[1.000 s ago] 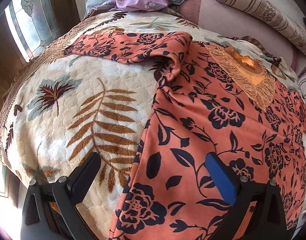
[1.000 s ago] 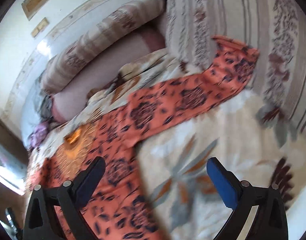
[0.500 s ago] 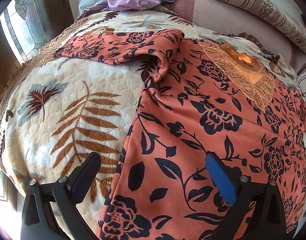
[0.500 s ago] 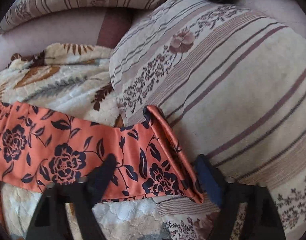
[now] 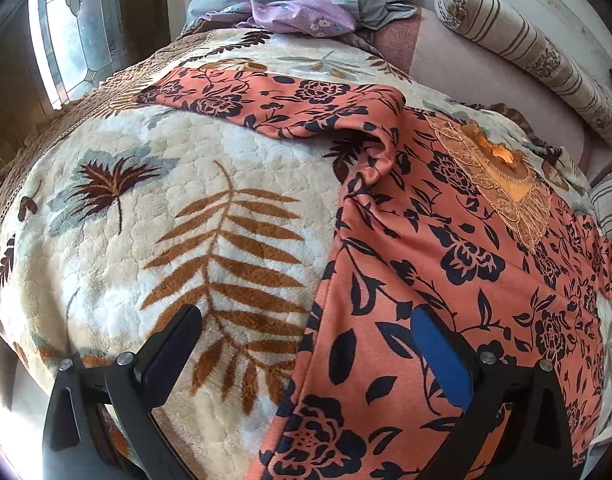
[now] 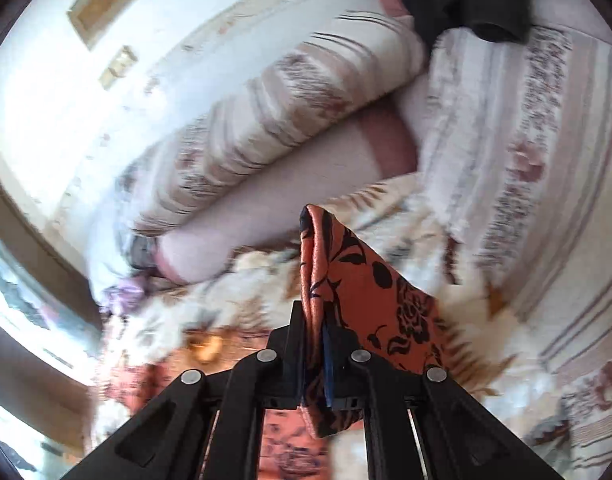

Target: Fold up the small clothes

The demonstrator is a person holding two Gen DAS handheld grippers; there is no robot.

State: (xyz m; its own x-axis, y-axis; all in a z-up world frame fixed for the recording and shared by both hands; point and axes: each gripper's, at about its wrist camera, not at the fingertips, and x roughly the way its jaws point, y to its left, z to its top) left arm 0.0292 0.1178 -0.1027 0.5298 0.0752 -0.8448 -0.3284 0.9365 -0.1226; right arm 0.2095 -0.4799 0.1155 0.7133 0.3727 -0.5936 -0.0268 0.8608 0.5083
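An orange top with black flowers point(image 5: 445, 248) lies spread on the leaf-patterned blanket point(image 5: 154, 220), its gold-embroidered neckline point(image 5: 501, 172) toward the pillows and one sleeve point(image 5: 266, 100) stretched to the left. My left gripper point(image 5: 306, 344) is open and empty, hovering over the top's left side edge. My right gripper point(image 6: 314, 336) is shut on the cuff of the other sleeve point(image 6: 357, 280), lifted off the blanket point(image 6: 405, 232).
Striped bolsters and pillows point(image 5: 537, 60) point(image 6: 525, 160) line the far and right sides of the bed. Grey and purple clothes point(image 5: 306, 16) lie piled at the back. A stained-glass window point(image 5: 66, 28) is at the left.
My right gripper reached the sleeve cuff by the striped pillow, closed on it and lifted it. My left gripper stayed open and shifted slightly over the top's side edge.
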